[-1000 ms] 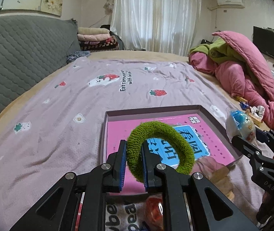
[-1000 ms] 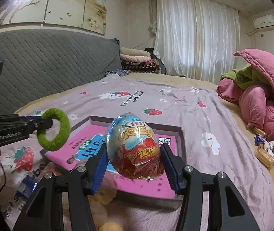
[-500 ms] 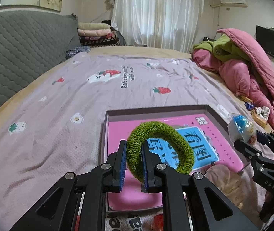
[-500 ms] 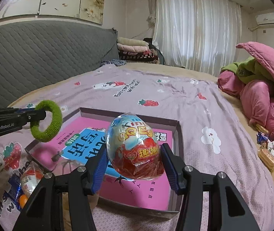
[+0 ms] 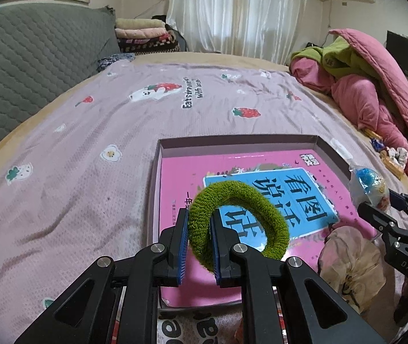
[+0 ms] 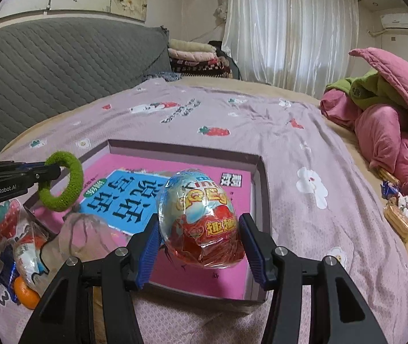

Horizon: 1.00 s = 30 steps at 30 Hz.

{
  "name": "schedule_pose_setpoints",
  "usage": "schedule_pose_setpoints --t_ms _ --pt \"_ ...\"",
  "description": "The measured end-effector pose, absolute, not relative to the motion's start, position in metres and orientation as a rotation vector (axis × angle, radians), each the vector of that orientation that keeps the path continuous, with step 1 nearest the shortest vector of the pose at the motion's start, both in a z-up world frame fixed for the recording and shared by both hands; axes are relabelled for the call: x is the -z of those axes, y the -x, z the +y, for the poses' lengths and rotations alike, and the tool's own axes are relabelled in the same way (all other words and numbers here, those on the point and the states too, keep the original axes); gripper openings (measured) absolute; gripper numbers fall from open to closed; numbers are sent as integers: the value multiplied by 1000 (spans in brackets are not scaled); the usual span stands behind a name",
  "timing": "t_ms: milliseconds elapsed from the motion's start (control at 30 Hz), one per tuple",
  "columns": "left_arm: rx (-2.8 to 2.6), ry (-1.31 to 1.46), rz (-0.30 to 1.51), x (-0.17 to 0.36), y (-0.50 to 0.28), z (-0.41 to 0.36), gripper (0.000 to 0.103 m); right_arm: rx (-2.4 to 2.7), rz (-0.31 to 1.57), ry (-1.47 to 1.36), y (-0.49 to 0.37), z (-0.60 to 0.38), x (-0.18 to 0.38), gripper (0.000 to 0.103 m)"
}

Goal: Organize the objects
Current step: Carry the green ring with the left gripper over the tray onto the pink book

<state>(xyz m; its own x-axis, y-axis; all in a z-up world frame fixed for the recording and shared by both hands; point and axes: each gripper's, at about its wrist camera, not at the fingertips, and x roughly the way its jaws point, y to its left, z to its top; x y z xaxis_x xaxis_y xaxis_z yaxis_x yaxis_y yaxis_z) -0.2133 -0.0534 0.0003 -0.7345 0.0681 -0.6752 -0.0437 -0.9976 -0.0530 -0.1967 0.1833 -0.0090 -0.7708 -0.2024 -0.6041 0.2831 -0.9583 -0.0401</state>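
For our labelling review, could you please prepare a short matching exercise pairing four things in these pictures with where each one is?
Things:
1. fuzzy green hair ring
2. foil-wrapped chocolate egg
3. pink book
4. small orange fruit

Places:
A. lying in the shallow box
B. pinched in the left claw
C. on the bedsheet beside the box
D. clamped in the right claw

Pairs: 1-B, 2-D, 3-A, 4-C

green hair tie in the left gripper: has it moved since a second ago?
Yes. In the right wrist view the green hair tie, clamped in the left gripper, has moved forward and down, from short of the box's near-left corner to over the box edge and the pink book.
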Motion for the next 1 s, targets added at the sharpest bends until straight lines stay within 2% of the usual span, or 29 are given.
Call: schedule_pose_setpoints --t_ms 733,1000 --pt "-2880 1195 0 21 223 -52 15 2742 195 -1042 206 188 28 55" --pt "-2882 1202 -35 21 223 -57 22 2752 192 -1042 208 188 28 55"
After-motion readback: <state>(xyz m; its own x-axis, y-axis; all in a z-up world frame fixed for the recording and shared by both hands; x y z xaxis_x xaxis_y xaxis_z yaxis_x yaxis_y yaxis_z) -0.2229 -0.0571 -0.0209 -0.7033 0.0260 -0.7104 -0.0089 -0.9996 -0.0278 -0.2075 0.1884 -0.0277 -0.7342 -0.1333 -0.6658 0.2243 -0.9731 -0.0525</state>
